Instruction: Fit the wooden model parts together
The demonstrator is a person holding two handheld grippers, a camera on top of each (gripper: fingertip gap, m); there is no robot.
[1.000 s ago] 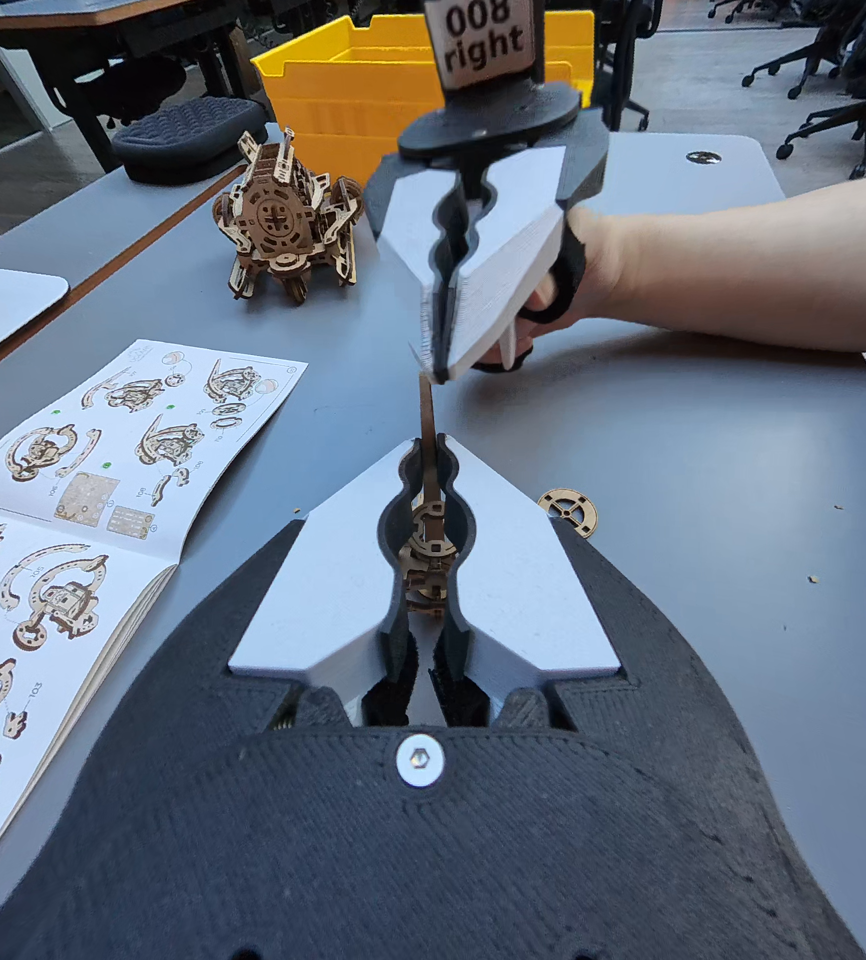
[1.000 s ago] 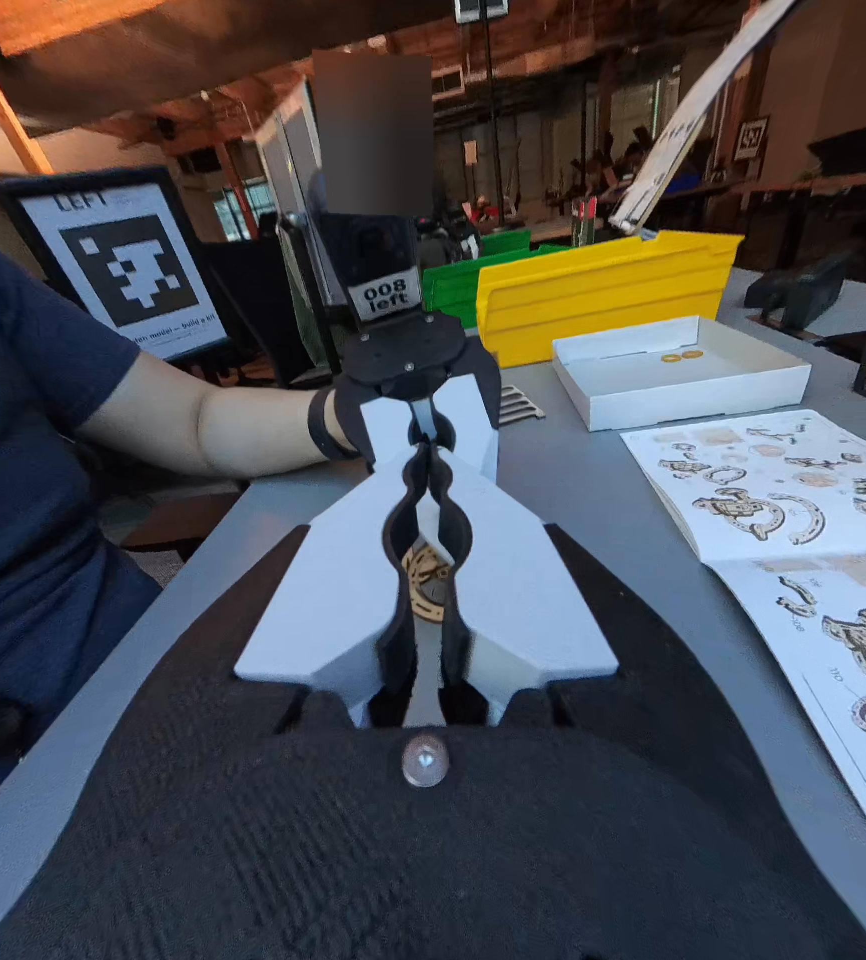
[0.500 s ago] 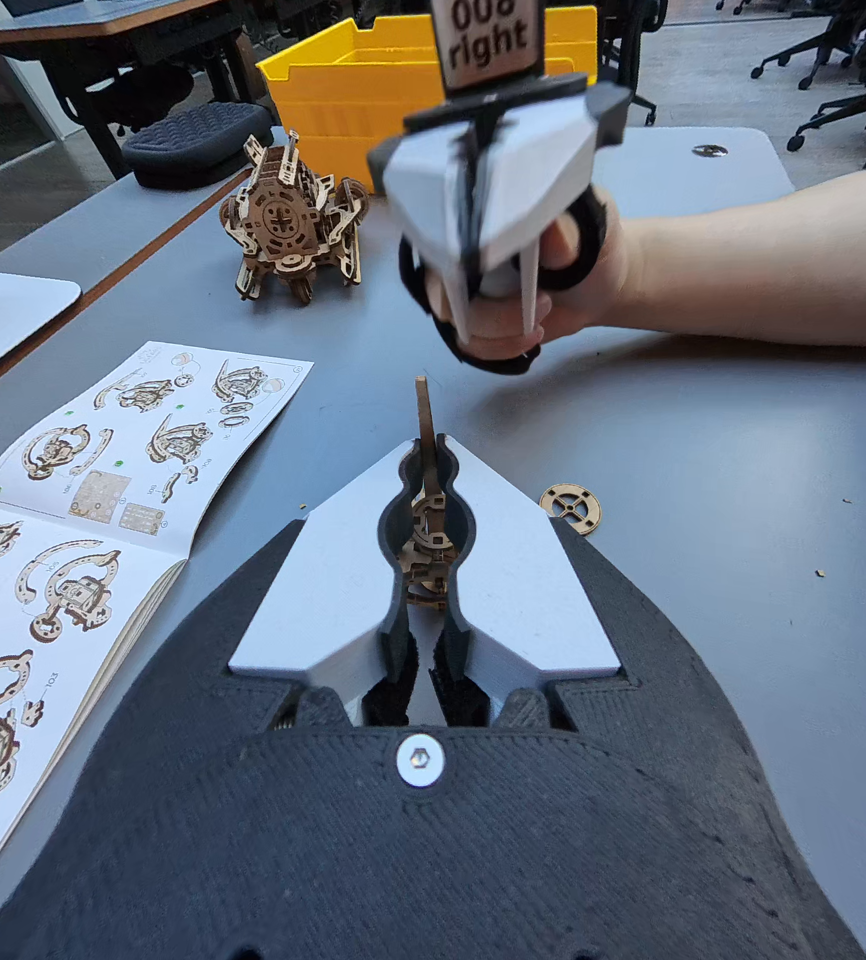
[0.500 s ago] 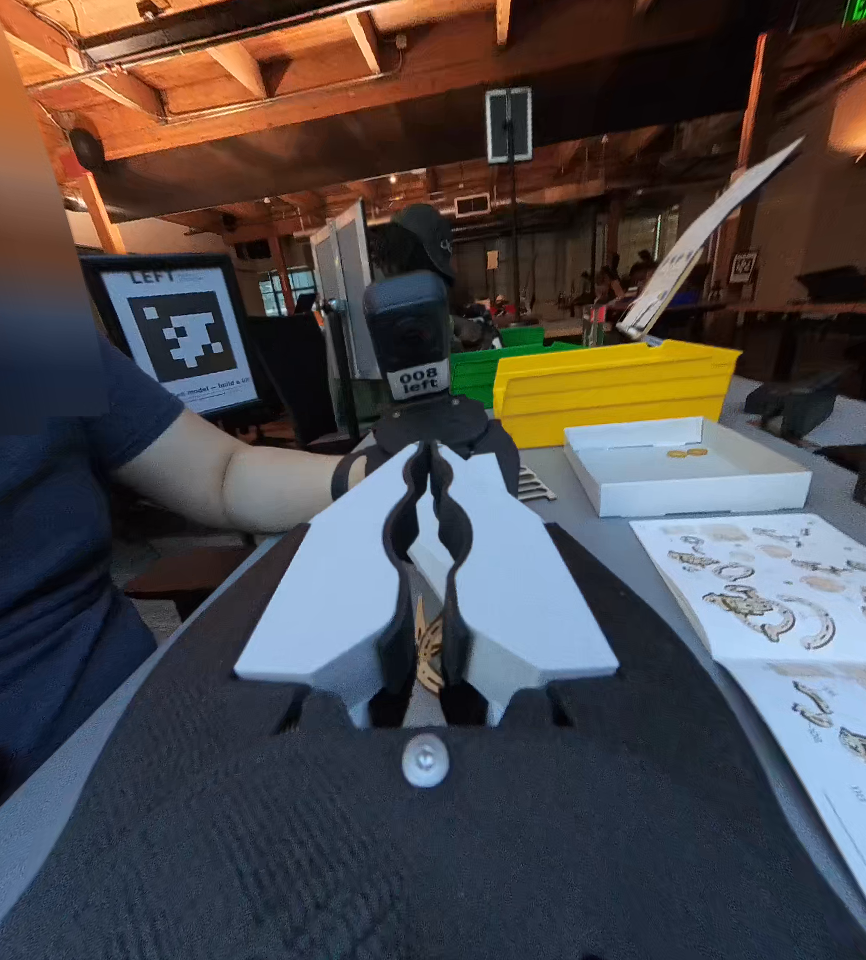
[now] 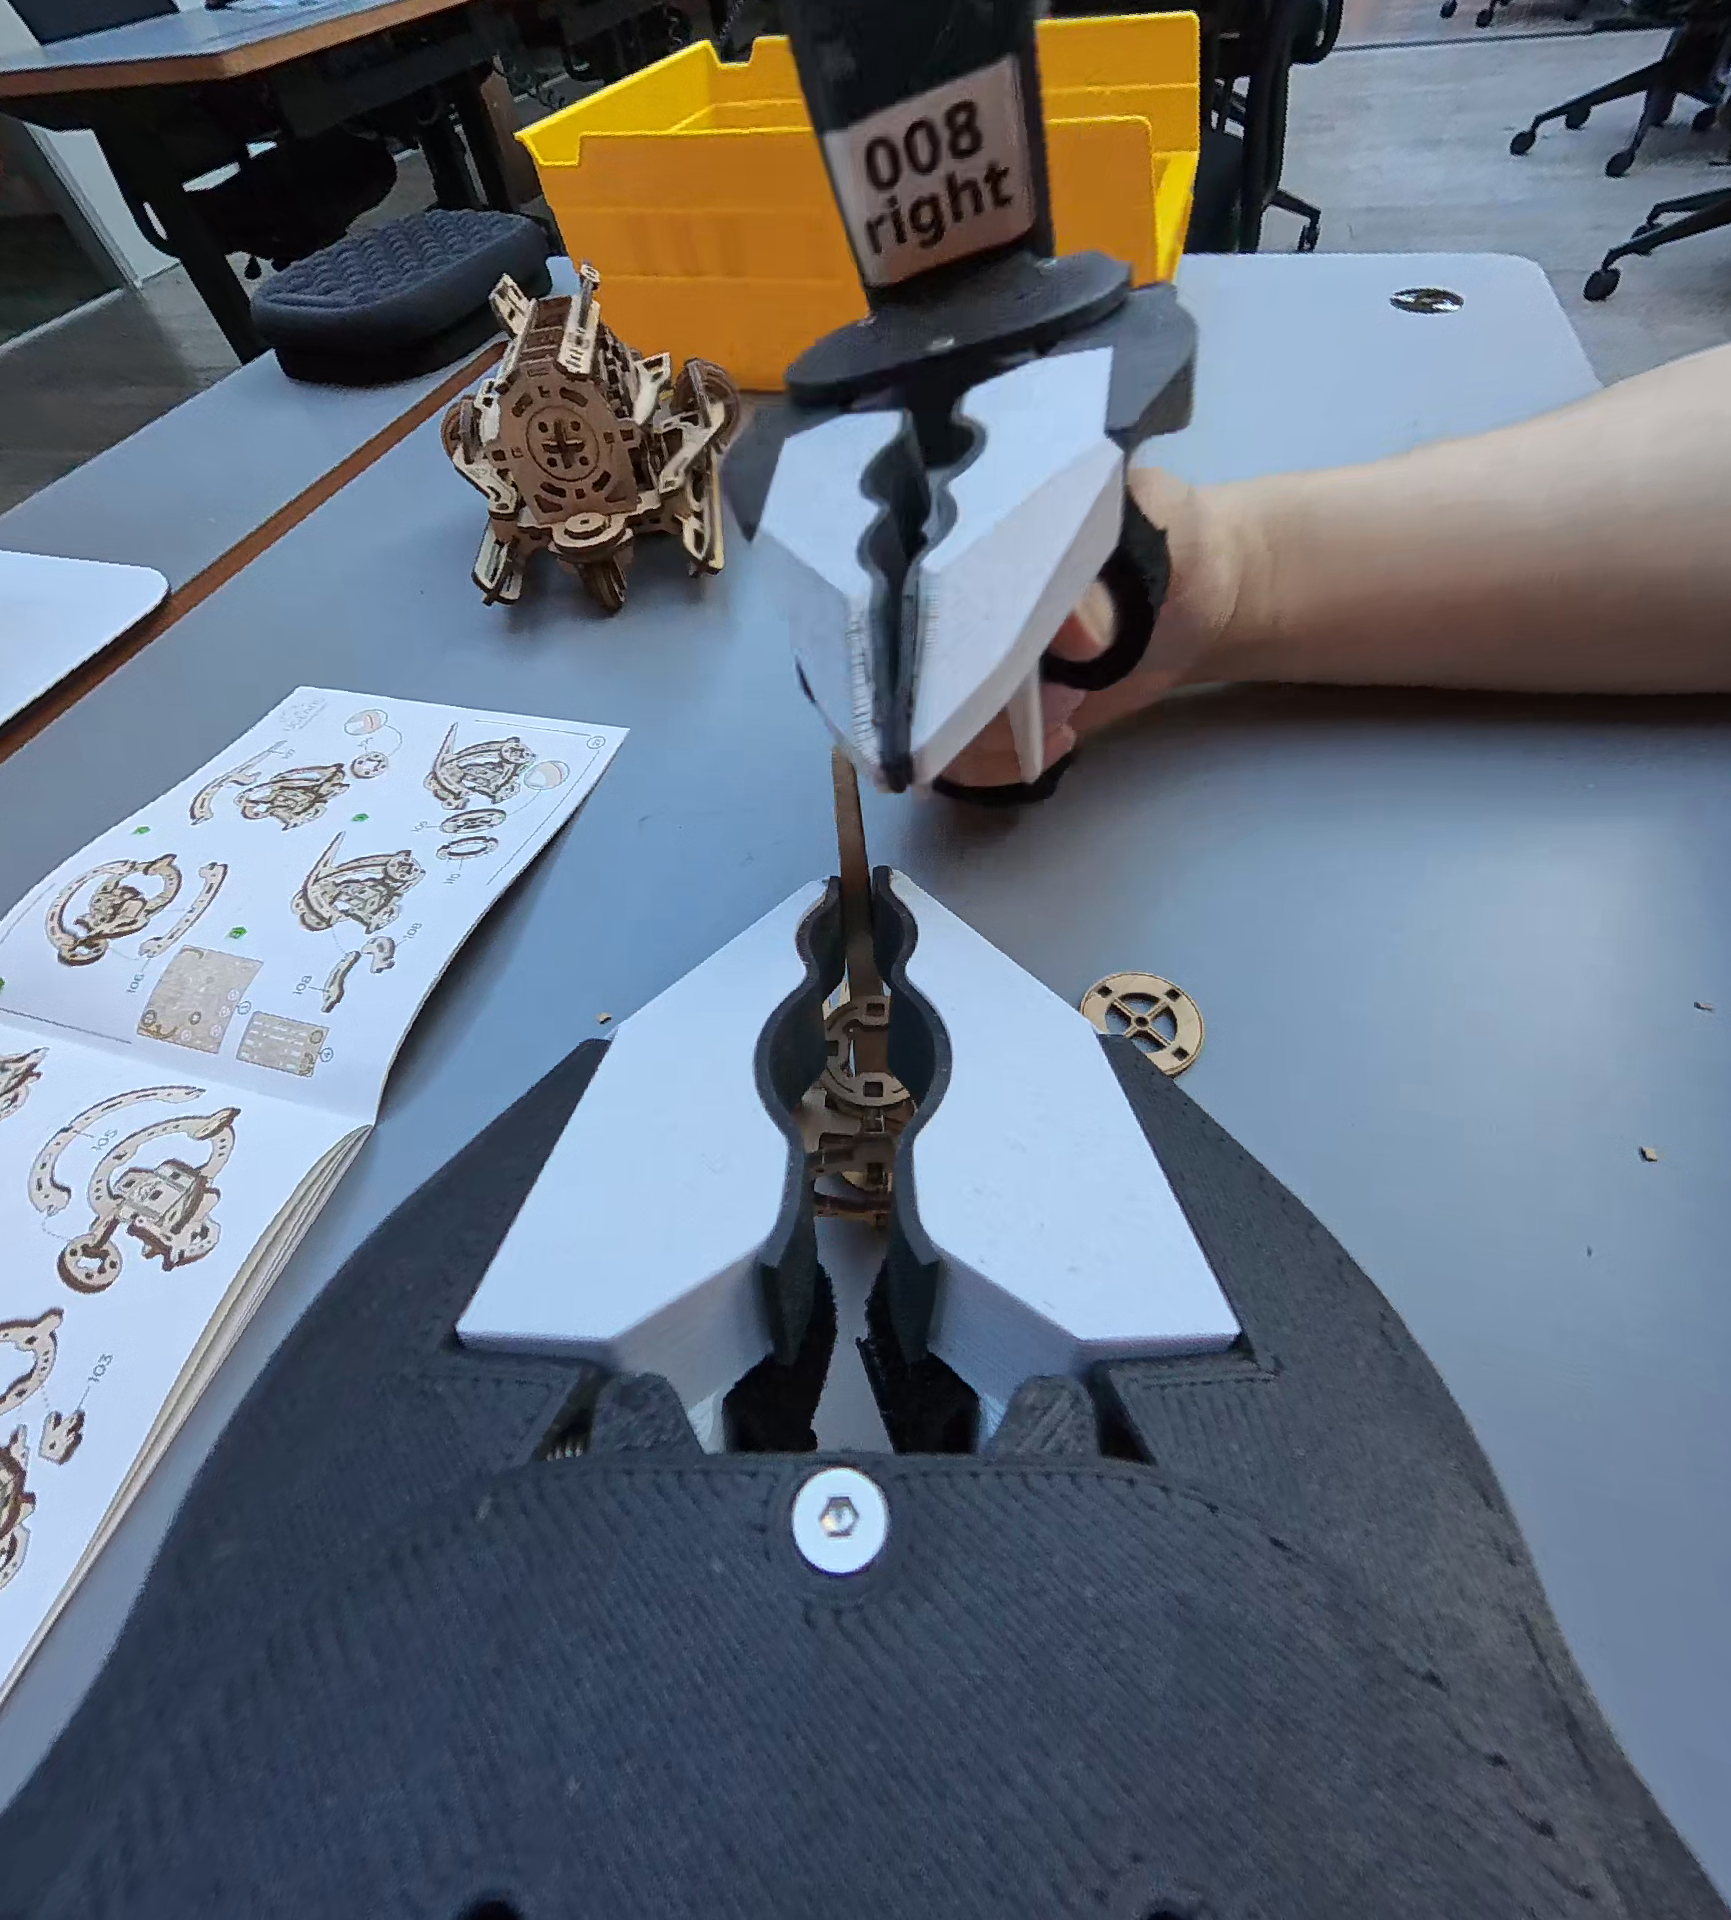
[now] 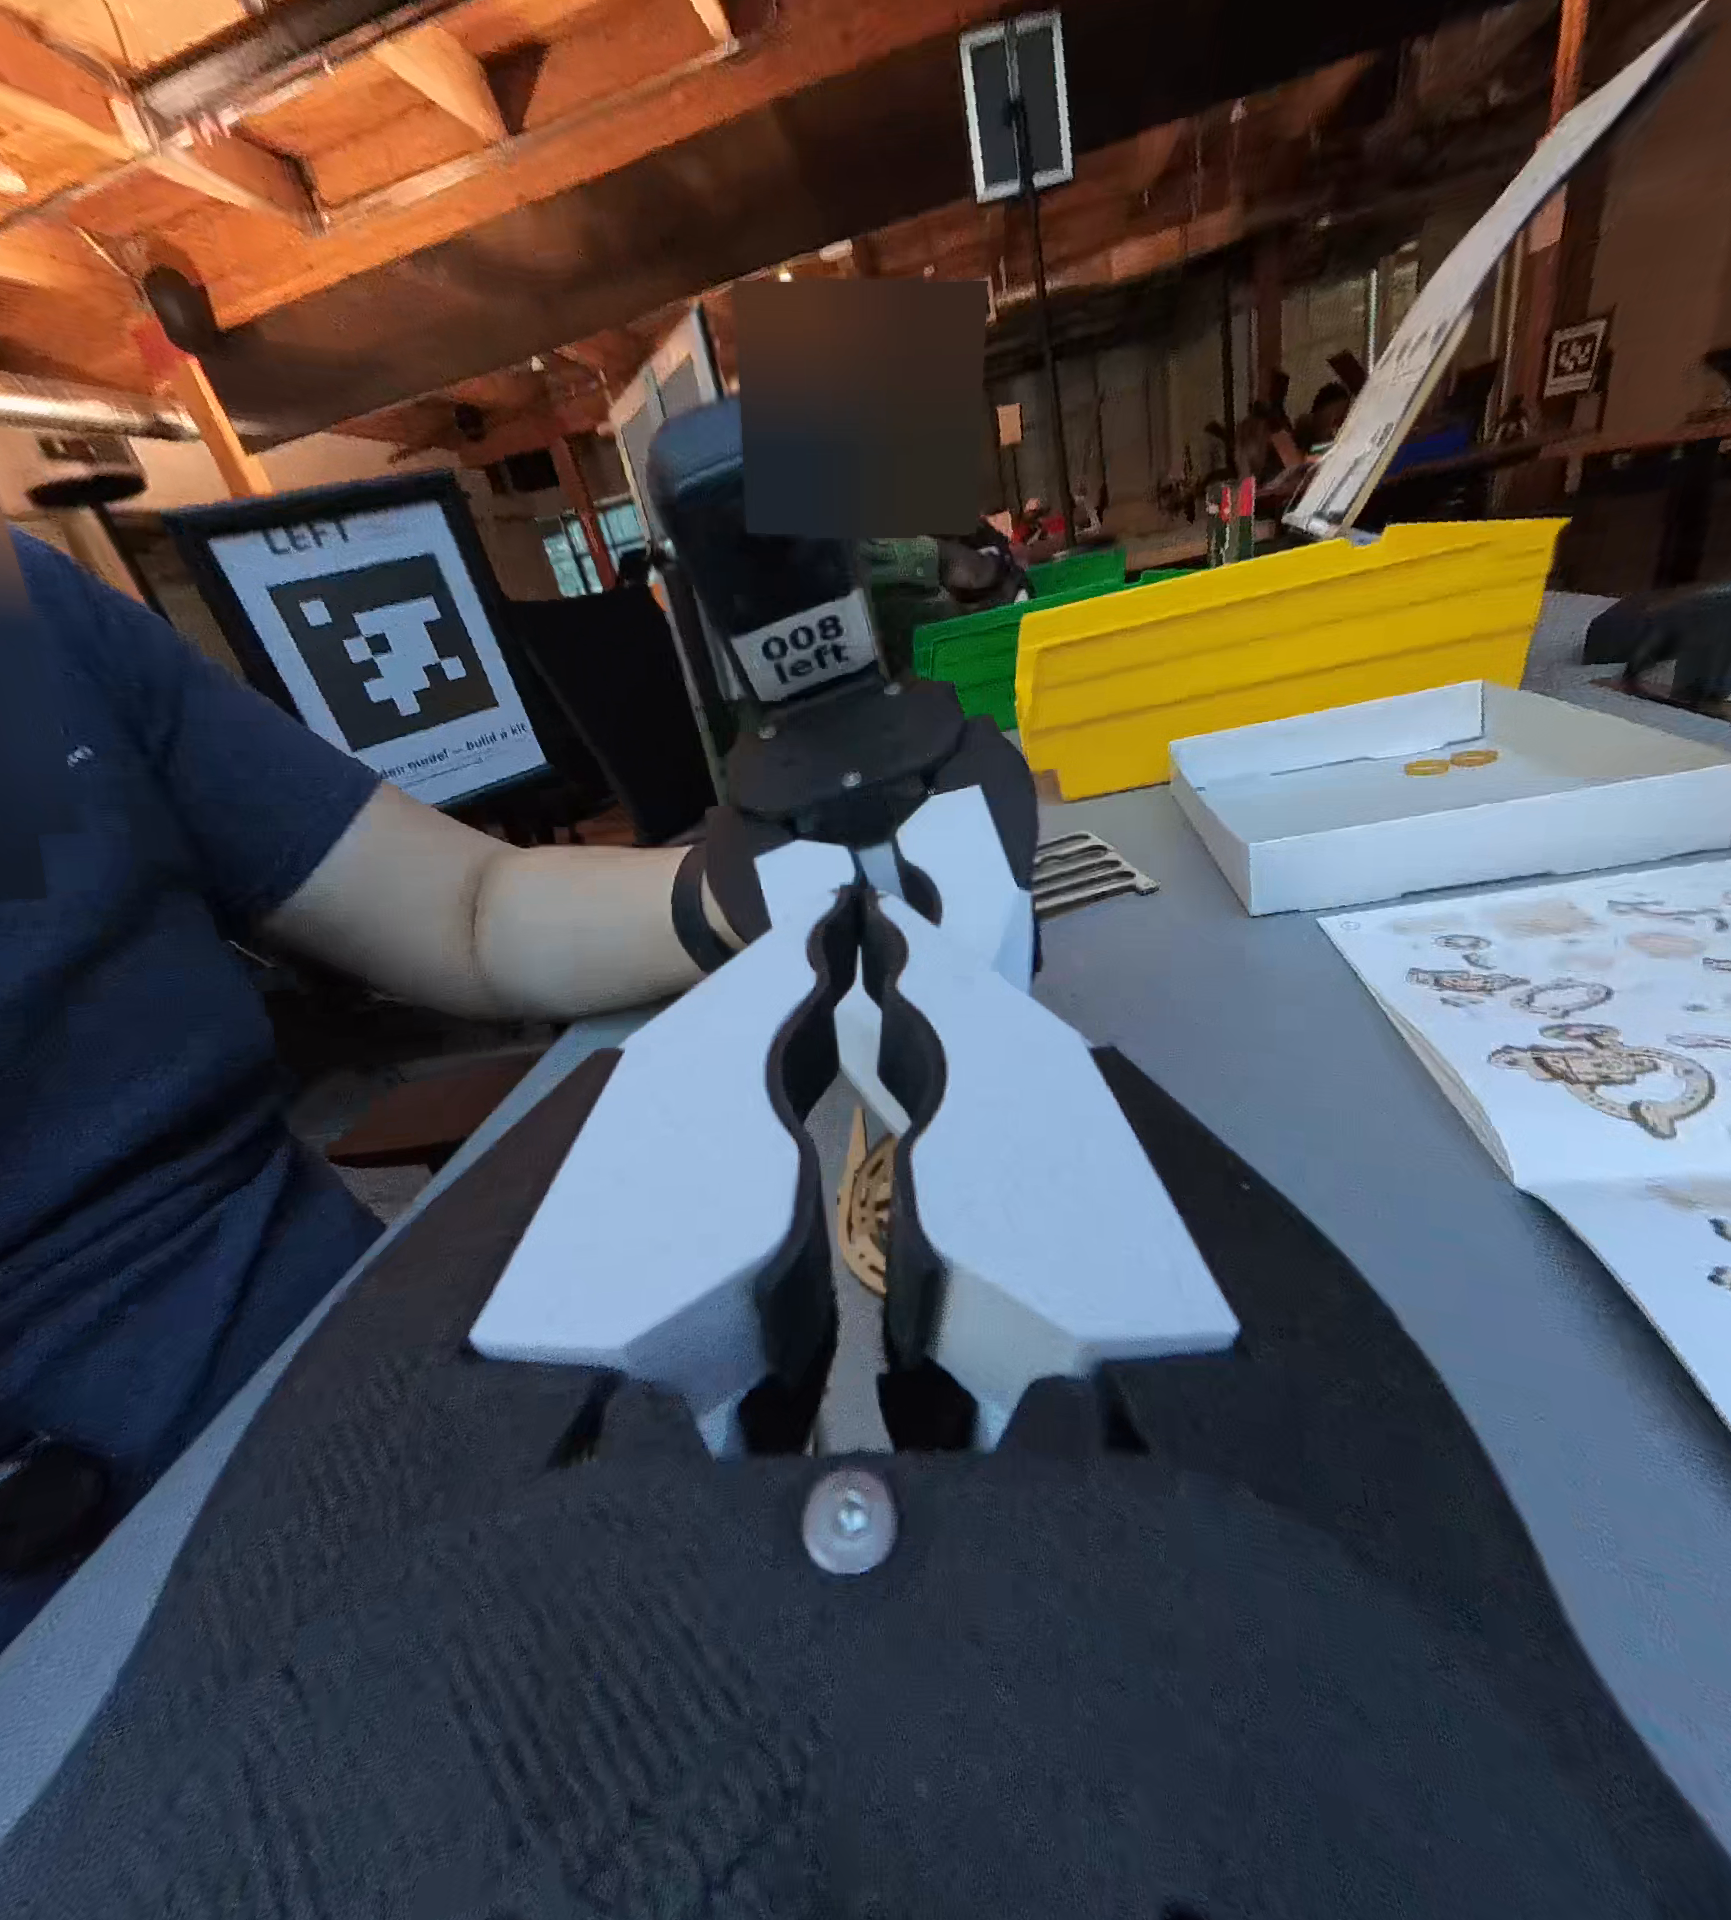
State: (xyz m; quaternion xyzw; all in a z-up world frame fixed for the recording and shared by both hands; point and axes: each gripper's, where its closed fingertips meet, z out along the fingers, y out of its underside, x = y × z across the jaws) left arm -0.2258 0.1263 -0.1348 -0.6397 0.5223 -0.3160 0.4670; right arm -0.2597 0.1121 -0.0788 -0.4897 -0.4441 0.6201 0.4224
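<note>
My left gripper (image 5: 850,883) is shut on a small wooden sub-assembly (image 5: 856,1081): a thin curved strip with gear-like parts. The strip's tip (image 5: 847,821) sticks out past the fingertips. My right gripper (image 5: 887,769) points down at that tip from above, jaws shut, touching it or just beside it; I see nothing held in it. In the right wrist view my right gripper (image 6: 856,902) is shut, and the held wooden part (image 6: 866,1205) shows through the gap below it. The left gripper's fingers (image 6: 975,894) lie just behind. A finished wooden model (image 5: 580,468) stands far left.
A loose round wooden wheel (image 5: 1141,1023) lies on the grey table (image 5: 1412,1039) to the right. An open instruction booklet (image 5: 269,914) lies left. A yellow bin (image 5: 715,208) stands at the back. The right wrist view shows a white tray (image 6: 1443,831) and a wooden parts sheet (image 6: 1089,878).
The right gripper lifted and tilted away from the strip half a second ago, and has now come back down with its tip at the strip's top. The left gripper held still.
</note>
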